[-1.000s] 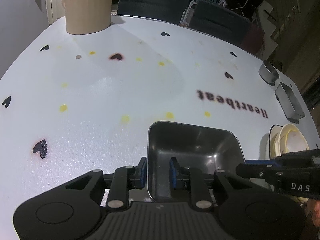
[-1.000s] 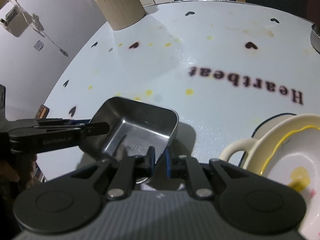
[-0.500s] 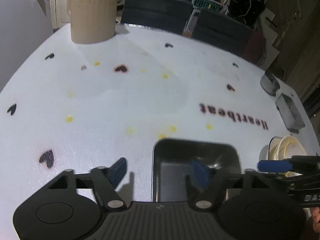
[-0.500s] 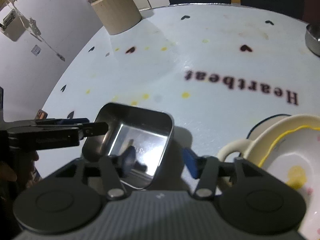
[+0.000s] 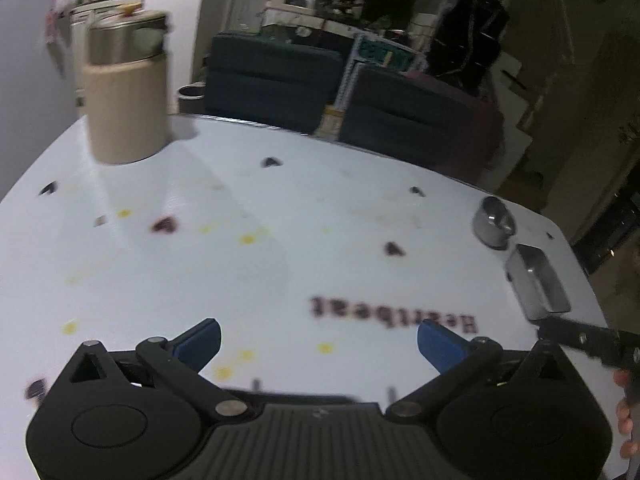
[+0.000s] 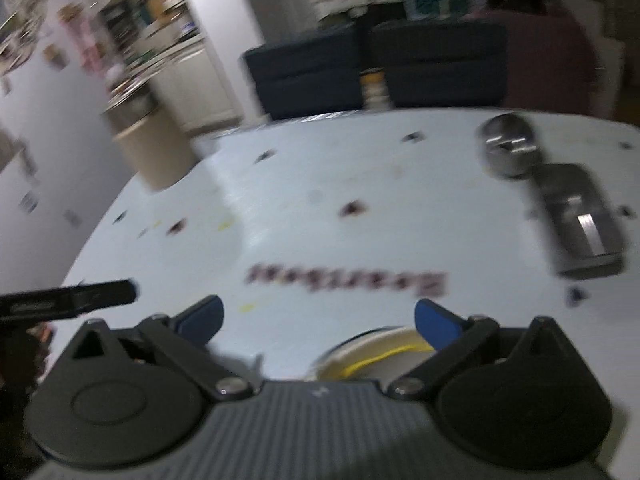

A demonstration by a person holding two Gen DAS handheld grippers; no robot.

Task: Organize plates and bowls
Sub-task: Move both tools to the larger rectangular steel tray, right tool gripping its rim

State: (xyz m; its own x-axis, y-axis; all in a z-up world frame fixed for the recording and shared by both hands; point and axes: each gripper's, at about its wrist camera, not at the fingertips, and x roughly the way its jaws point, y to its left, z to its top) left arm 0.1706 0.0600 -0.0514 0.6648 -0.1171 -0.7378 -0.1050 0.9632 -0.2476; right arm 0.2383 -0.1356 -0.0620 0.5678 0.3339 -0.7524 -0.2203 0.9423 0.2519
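Left gripper (image 5: 319, 340) was held above the white worktop (image 5: 240, 272), tilted so that its view ran forward over the surface toward the far edge; its blue-tipped fingers (image 5: 200, 340) were spread wide and held nothing. Right gripper (image 6: 318, 322) had a like pose, its fingers (image 6: 434, 322) likewise wide apart and empty; this view was blurred. A cream bowl with a yellow rim line (image 6: 372, 354) lay on the worktop just below and between the right fingers, partly hidden by the gripper body. Near the right edge of the worktop stood a round steel bowl (image 5: 493, 222) and, just beside it, a rectangular steel tray (image 5: 538, 286); whether the two touched could not be told. A beige canister with a steel top (image 5: 126, 92) stood at the far left corner. The printed word "Heartbeat" (image 5: 394, 314) lay ahead of the left fingers. Dark chairs (image 5: 276, 80) stood beyond the worktop.
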